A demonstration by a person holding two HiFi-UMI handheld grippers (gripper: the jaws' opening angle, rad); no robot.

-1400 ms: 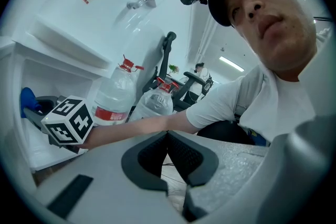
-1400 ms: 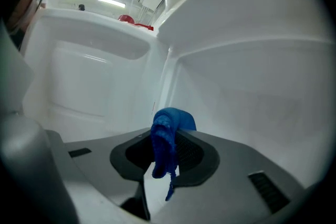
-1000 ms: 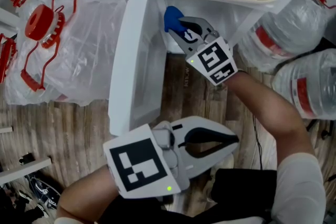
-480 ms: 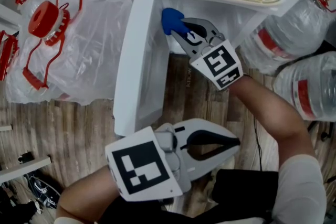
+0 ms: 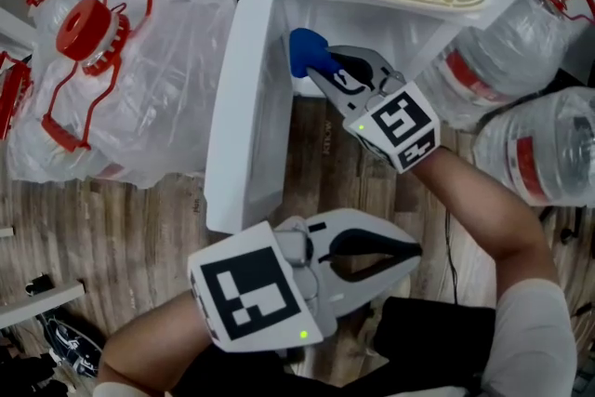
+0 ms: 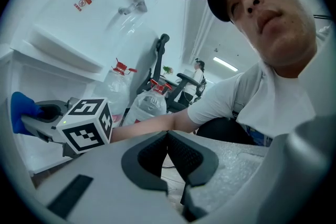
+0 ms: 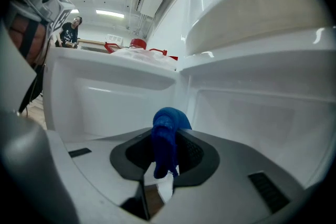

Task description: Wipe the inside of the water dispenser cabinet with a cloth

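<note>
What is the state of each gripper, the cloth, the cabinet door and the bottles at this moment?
cabinet door: open
blue cloth: bunched, held in the opening of the cabinet
right gripper: shut on the blue cloth
left gripper: shut, empty
right bottle: red cap on
left bottle: red cap on, in a clear bag

R gripper (image 5: 323, 62) fwd & high, jaws tight; L gripper (image 5: 416, 248) low, close in, jaws together.

Blue cloth (image 5: 307, 51), white cabinet (image 5: 244, 107)
</note>
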